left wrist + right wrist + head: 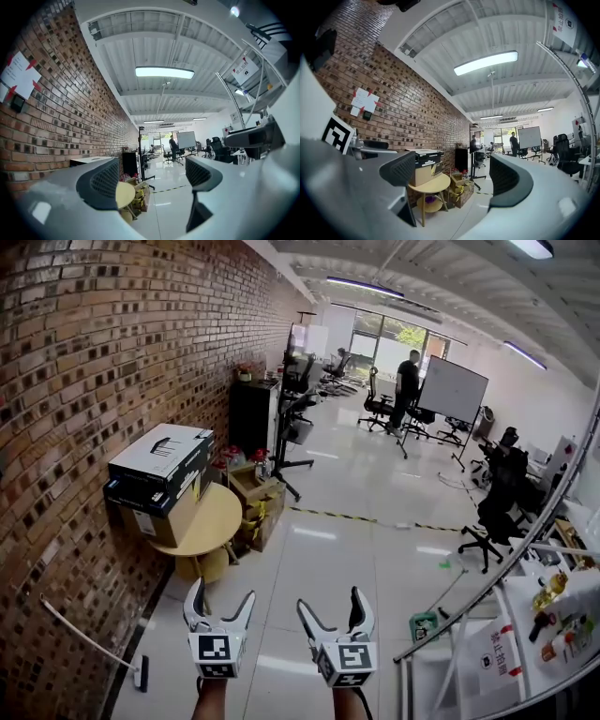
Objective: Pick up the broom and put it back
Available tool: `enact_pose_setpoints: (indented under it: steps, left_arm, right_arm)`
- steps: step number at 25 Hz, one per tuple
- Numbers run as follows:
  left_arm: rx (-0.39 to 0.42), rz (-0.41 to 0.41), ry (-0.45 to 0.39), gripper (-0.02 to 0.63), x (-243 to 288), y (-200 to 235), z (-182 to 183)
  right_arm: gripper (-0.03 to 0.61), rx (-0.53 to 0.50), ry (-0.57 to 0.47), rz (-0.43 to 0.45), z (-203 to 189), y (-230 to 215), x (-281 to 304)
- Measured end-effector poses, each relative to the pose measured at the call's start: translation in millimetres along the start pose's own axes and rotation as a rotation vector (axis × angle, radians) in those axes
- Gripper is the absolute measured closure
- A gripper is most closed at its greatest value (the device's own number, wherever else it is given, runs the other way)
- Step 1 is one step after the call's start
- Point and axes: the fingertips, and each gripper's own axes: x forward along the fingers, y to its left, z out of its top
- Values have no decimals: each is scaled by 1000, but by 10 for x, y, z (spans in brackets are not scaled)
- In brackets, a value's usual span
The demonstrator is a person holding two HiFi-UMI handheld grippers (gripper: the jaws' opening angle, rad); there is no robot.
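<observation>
Head view takes in the brick wall point(84, 427) down the left, with the round table point(221, 510) against it and stacked boxes point(161, 470) on top. Nearer than the table, along the foot of that wall, the broom point(94, 640) lies slanted, its head end nearest the camera; whether the handle leans on the bricks is unclear. Also nearer than the table, well apart from the broom, the left gripper point(221, 604) and right gripper point(330, 610) each hold their jaws spread with nothing between them. This looks like the approach step. Next, I judge, 1 gripper must swing left and down to close around the handle.
</observation>
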Motion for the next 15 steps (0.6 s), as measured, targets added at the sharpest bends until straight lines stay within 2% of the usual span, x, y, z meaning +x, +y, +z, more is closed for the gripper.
enact_pose_setpoints:
  steps: [4, 6, 9, 15]
  left_arm:
    - [5, 17, 8, 167, 286, 29, -39]
    - [16, 44, 9, 167, 443, 82, -14]
    - [44, 101, 5, 167, 676, 222, 47]
    - [42, 256, 5, 172, 969, 525, 97]
  right_arm:
    - [87, -9, -20, 19, -42, -174, 296]
    - [87, 10, -22, 55, -9, -208, 516]
    - [87, 2, -43, 120, 41, -253, 920]
    - [87, -32, -91, 283, 211, -182, 1579]
